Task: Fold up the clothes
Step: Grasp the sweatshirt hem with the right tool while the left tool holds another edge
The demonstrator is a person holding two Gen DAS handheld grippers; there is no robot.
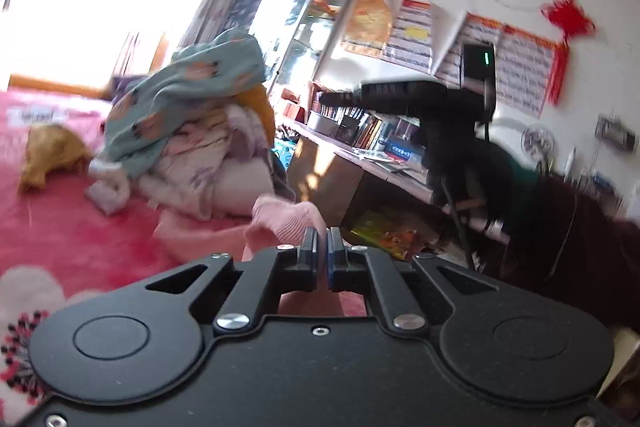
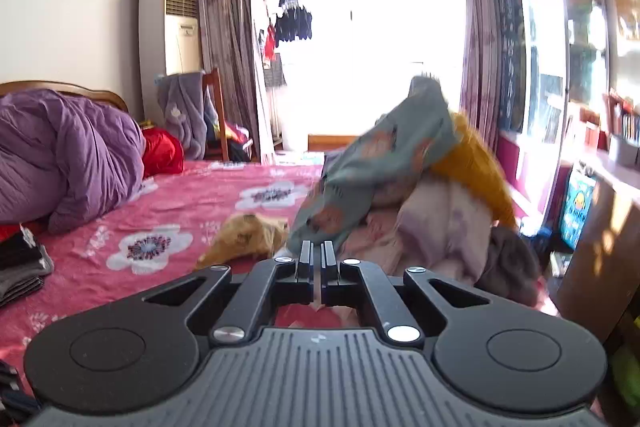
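My left gripper (image 1: 322, 241) is shut on a pink knit garment (image 1: 280, 221); the cloth bunches ahead of the fingers and hangs below them over the pink flowered bedsheet (image 1: 60, 227). Beyond it stands a pile of clothes topped by a teal patterned garment (image 1: 188, 99). In the right wrist view my right gripper (image 2: 318, 253) is shut above the bed, just in front of the same teal garment (image 2: 372, 167). Only a pale sliver shows between its fingers, and I cannot tell if cloth is pinched. A blurred black shape (image 1: 400, 95), apparently the right gripper, hovers at the right of the left wrist view.
A mustard garment (image 2: 244, 237) lies on the sheet left of the pile. A purple duvet (image 2: 68, 147) is heaped at the headboard, and folded dark clothes (image 2: 20, 263) sit at the left edge. A desk with books (image 1: 360, 131) and a glass cabinet (image 1: 316, 11) stand beside the bed.
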